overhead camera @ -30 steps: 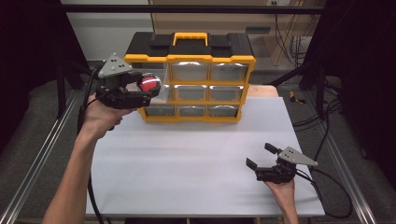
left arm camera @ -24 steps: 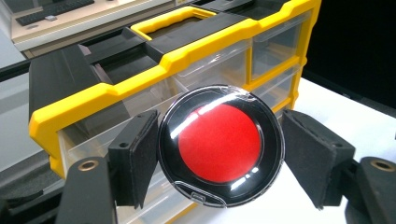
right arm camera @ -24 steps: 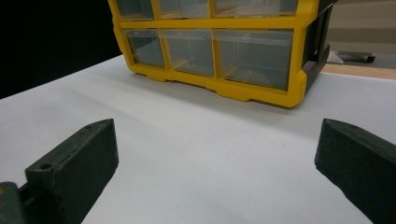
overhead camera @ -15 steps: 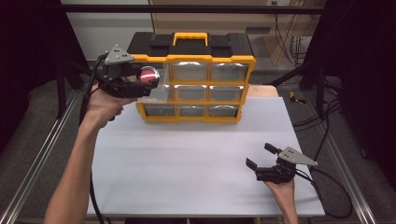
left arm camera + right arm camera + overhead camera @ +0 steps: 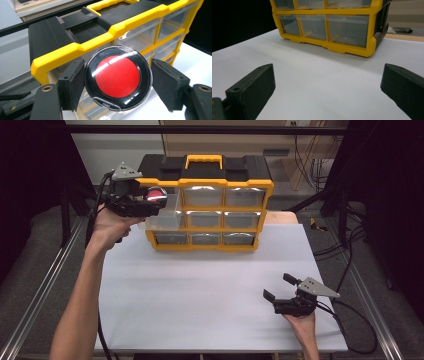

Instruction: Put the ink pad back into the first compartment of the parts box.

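The round disc (image 5: 118, 77) has a glossy black rim and a flat red centre, with bright glare streaks across its face. It is upright on edge, face toward the left gripper view's camera, clamped at its nine and three o'clock edges. In the high view the disc (image 5: 155, 195) hangs at about ten o'clock of the white table, above the pulled-out clear drawer (image 5: 164, 216) at the top left of the yellow-and-black drawer organizer (image 5: 210, 210).

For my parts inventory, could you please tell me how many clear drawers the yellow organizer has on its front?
9, in three rows of three on the organizer. Eight sit closed; the top-left drawer is pulled out below the left gripper, which holds a red disc. None look hidden.
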Action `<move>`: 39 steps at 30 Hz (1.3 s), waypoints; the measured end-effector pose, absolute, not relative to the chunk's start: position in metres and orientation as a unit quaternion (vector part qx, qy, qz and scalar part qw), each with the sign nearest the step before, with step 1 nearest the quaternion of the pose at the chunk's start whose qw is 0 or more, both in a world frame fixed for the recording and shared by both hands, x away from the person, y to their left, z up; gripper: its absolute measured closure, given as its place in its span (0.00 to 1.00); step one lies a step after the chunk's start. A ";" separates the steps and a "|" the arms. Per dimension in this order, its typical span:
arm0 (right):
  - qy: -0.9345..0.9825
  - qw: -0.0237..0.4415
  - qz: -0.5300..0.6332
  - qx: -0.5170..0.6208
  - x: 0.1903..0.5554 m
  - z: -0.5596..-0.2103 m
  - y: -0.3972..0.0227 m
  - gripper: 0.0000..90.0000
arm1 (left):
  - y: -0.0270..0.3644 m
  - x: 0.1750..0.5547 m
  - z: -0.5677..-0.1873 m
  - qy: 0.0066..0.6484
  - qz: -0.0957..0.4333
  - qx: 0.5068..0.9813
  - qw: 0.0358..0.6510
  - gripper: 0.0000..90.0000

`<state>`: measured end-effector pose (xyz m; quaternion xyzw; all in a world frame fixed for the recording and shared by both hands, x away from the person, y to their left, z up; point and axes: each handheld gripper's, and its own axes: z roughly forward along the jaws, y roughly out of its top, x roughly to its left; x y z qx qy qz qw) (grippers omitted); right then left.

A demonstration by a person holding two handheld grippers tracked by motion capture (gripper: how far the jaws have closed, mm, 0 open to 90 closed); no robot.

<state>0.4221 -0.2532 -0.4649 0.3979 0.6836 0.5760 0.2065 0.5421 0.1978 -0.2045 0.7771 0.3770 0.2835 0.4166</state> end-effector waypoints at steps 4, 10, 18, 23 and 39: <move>0.684 0.206 0.576 0.398 0.422 -0.465 -0.253 0.00 | 0.199 0.546 -0.205 0.381 0.283 0.776 0.415 0.32; 0.684 0.207 0.576 0.397 0.422 -0.465 -0.253 0.00 | 0.201 0.551 -0.208 0.389 0.282 0.775 0.411 0.32; 0.684 0.206 0.576 0.397 0.422 -0.465 -0.253 0.01 | 0.205 0.555 -0.210 0.395 0.282 0.774 0.406 0.32; 0.684 0.206 0.576 0.397 0.422 -0.465 -0.254 0.00 | 0.204 0.556 -0.213 0.396 0.283 0.777 0.399 0.32; 0.684 0.208 0.576 0.396 0.423 -0.465 -0.253 0.01 | 0.208 0.560 -0.224 0.402 0.280 0.779 0.392 0.32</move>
